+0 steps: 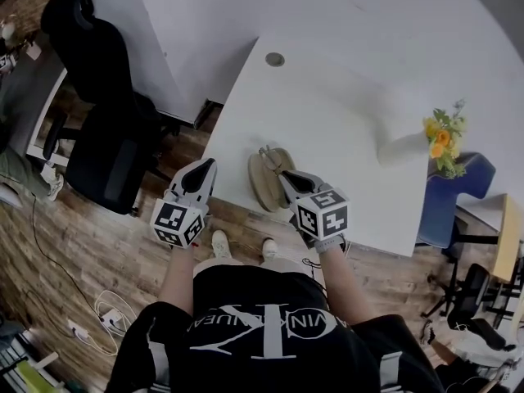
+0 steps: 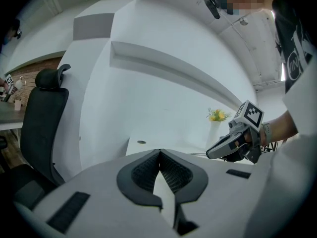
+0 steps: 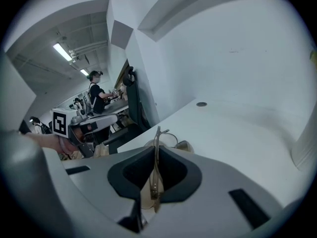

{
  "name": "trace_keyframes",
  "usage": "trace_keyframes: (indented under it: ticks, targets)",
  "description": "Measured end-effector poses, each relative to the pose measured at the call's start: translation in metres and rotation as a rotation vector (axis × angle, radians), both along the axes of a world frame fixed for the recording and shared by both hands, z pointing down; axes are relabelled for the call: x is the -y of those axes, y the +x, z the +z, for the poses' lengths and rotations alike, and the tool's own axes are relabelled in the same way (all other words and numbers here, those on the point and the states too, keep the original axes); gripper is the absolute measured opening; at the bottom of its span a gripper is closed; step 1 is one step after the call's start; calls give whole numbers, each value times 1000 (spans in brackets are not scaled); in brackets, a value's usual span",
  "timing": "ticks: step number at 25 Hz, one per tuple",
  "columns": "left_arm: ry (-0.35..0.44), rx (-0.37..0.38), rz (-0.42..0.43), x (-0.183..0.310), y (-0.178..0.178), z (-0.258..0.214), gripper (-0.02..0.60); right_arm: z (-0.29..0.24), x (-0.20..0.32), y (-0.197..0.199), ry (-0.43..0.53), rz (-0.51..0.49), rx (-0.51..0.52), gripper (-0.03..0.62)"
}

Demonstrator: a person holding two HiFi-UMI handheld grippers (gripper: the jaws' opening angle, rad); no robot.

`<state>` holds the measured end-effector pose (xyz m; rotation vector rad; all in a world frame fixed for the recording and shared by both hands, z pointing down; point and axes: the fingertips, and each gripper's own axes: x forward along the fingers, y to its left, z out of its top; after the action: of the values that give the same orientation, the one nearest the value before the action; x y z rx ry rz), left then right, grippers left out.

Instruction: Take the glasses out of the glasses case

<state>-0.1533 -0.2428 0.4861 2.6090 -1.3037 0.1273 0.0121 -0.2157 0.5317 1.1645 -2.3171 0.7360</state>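
In the head view, made out little of the glasses (image 1: 268, 152): only a thin wire outline over the tan glasses case (image 1: 260, 182), partly covered by the tip of the right claw (image 1: 286, 177). Could not tell there whether the frame touched the case or hung clear of it. Found the case lying open at the near edge of the white table (image 1: 344, 113), between the two claws. In the right gripper view, saw most of the case hidden behind the claw's own body, with just a beige sliver past the jaws and another through the gap below them. Read the right claw plainly there: pressed nearly together, pinching one thin temple of the glasses, with the lenses beyond the tips and above the case. In the left gripper view, found the left claw (image 2: 159, 153) with its tips pressed together and nothing between them, pointed out over the table. Spotted it in the head view just beside the table's near left corner, apart from the case.
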Motion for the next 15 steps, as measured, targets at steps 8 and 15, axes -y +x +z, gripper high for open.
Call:
trace_keyframes:
  ticks: [8,15]
  targets:
    - [29,13,-41,-4,-7,-13,15,-16,4,3,43,-3,81,38]
    - [51,14,-70,-7,-13,-23,15,-29,8,9,85,-2,116,38]
